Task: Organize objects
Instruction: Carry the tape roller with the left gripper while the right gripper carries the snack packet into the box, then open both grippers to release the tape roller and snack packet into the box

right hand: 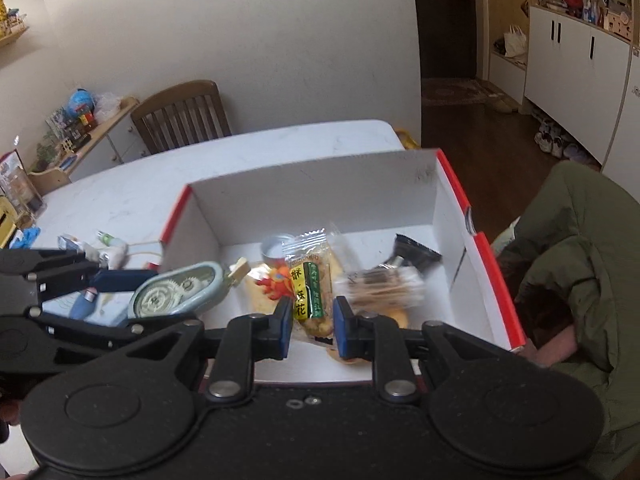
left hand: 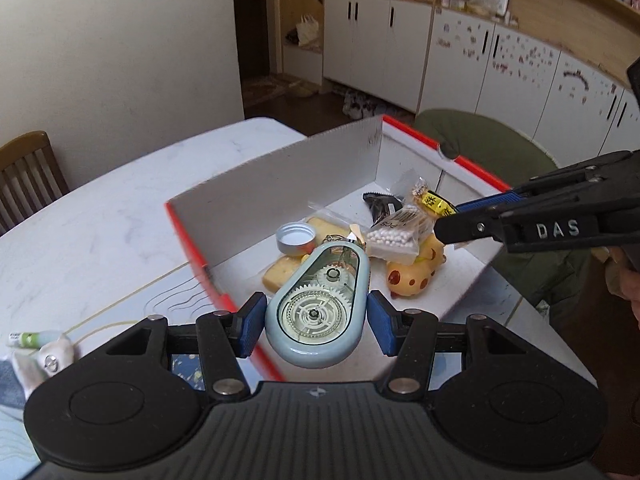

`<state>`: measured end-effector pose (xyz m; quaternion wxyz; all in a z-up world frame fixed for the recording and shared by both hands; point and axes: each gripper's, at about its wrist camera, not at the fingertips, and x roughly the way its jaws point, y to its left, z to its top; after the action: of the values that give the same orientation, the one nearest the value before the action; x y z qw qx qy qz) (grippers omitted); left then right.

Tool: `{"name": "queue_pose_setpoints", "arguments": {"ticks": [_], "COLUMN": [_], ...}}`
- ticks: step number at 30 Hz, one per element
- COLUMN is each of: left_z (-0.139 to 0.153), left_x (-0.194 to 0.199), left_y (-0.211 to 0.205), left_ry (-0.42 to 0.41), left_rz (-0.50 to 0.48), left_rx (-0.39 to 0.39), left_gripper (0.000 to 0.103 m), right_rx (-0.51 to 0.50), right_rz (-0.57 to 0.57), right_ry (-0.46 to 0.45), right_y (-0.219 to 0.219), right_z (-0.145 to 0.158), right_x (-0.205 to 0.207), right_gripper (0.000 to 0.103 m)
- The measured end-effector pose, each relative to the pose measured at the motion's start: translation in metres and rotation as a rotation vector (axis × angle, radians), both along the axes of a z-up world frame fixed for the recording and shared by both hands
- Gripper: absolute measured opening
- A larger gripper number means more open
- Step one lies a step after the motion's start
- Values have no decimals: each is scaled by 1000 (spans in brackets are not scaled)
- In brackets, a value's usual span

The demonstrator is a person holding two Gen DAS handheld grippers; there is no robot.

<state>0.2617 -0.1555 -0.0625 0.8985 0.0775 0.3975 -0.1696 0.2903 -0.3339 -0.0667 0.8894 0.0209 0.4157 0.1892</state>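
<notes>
A room with white cupboards point(left hand: 404, 40) along one wall and a dark doorway; a wooden chair point(right hand: 182, 114) stands at the far side of a white marble-look table point(left hand: 100, 216). A green coat point(right hand: 580, 264) lies beside the table.

On the table sits an open box point(right hand: 304, 188), white inside with red edging. Inside it lie, close together: a yellow spotted toy point(left hand: 414, 270), pieces of pale cake in a clear wrapper point(left hand: 280, 270), a black packet point(left hand: 382, 206), a bag of small white beads point(left hand: 394, 236) and a metal lid point(left hand: 295, 238).

The left gripper point(left hand: 316, 322) is partly open and closed on a pale blue tape dispenser point(left hand: 318, 304) with clear gears, held by its sides over the near edge of the box. In the right wrist view the dispenser point(right hand: 176, 290) hangs at the box's left wall.

The right gripper point(right hand: 312, 326) is closed narrowly on a snack pack point(right hand: 314, 284) with a yellow and green label, held over the box's contents. In the left wrist view its tips pinch the pack point(left hand: 434, 204) just above the bead bag.

Outside the box, on the table's left, lie a small white toy point(left hand: 48, 360) and a green-and-white tube point(left hand: 28, 338).
</notes>
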Motion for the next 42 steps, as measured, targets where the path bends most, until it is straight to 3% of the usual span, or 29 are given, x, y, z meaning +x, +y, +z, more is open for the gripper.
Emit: {"name": "queue_pose_setpoints", "arguments": {"ticks": [9, 16, 27, 42], "left_z": [-19, -29, -44, -60], "left_x": [36, 55, 78, 90], "left_y": [-30, -46, -59, -60], "left_ry": [43, 50, 109, 239], "left_rz": [-5, -12, -21, -70], "left_rx": [99, 156, 188, 188], "left_gripper": [54, 54, 54, 53], "right_rx": [6, -56, -126, -92], "right_rz": [-6, -1, 9, 21], "right_ry": [23, 31, 129, 154], "right_y": [-8, 1, 8, -5], "right_z": [-10, -16, -49, -48], "right_x": [28, 69, 98, 94], "right_gripper": [21, 21, 21, 23]}}
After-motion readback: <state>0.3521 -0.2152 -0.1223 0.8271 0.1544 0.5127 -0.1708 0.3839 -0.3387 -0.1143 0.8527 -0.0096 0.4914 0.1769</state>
